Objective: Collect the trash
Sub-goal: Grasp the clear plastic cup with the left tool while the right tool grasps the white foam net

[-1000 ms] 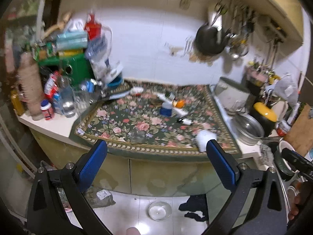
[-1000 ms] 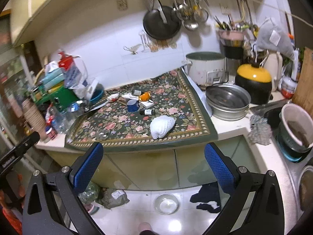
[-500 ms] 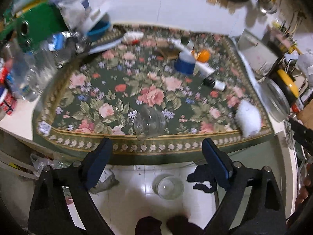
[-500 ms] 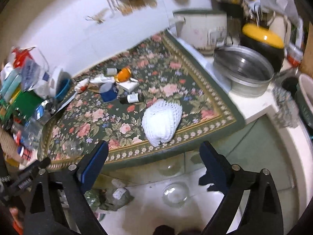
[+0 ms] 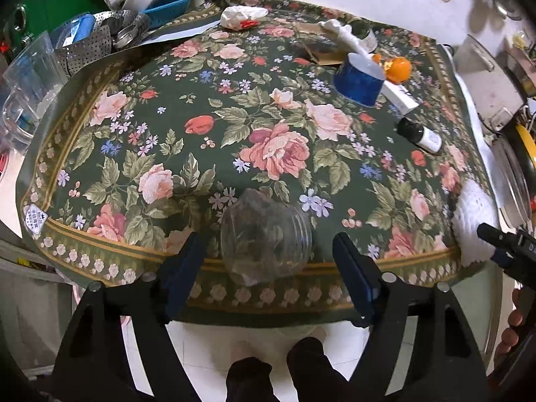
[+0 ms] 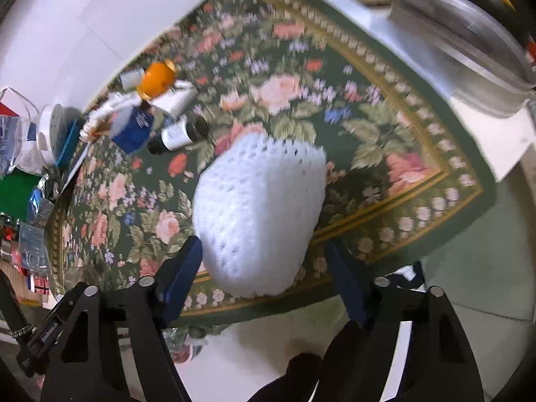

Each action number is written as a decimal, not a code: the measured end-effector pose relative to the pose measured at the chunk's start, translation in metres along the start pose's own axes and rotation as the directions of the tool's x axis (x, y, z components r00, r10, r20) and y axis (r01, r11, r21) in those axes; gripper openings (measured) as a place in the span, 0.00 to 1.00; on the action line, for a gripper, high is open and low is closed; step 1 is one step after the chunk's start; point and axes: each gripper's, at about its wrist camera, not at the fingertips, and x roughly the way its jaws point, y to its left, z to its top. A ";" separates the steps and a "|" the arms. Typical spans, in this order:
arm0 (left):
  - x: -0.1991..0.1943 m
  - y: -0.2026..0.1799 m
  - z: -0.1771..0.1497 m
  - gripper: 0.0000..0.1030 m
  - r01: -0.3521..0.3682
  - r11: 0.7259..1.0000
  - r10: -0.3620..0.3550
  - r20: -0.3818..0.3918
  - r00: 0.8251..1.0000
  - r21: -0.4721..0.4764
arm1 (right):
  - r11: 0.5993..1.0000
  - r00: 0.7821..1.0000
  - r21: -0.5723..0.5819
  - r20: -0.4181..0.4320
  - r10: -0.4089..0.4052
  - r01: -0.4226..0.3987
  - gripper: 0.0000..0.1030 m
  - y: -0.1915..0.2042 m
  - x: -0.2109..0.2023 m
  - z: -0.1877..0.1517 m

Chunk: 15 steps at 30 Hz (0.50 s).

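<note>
A crumpled clear plastic container [image 5: 264, 238] lies at the front edge of the floral mat [image 5: 268, 127]. My left gripper [image 5: 268, 264] points down over it; its jaws are closing with the container between them, and a gap shows on each side. A white foam net [image 6: 258, 214] lies near the mat's front right corner, also seen as the foam net [image 5: 472, 211] in the left wrist view. My right gripper [image 6: 264, 268] straddles it with its jaws closing. Its left pad sits at the net's edge and its right pad stands apart.
Farther back on the mat are a blue cup [image 5: 360, 80], an orange-capped bottle [image 5: 398, 68], a small black-capped bottle [image 5: 418, 135] and crumpled paper [image 5: 241, 16]. Glassware [image 5: 26, 100] and a steel steamer [image 5: 87, 50] crowd the left. A steel basin [image 6: 469, 50] stands on the right. White floor lies below the counter edge.
Both grippers came down toward the counter and tilted downward. Their jaws narrowed. The plastic container and the foam net now lie between the fingers.
</note>
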 end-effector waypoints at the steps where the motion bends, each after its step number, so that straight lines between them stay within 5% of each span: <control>1: 0.002 0.000 0.001 0.68 -0.004 1.000 0.004 -0.002 1.000 -0.003 | 1.000 1.000 0.004 -0.012 0.016 -0.016 0.66 0.000 0.005 0.001; 4: 0.007 0.002 0.003 0.54 -0.001 1.000 0.001 -0.012 1.000 -0.017 | 0.997 0.997 -0.005 -0.024 0.080 -0.080 0.50 0.003 0.008 0.001; 7: 0.005 0.003 0.003 0.53 0.011 1.000 -0.011 0.004 1.000 -0.018 | 0.995 0.997 -0.054 -0.014 0.082 -0.083 0.39 0.012 0.005 0.003; 15: -0.017 0.006 -0.002 0.53 0.065 0.997 -0.067 0.046 0.997 0.046 | 0.993 0.995 -0.110 0.092 0.044 -0.034 0.32 0.031 -0.019 -0.008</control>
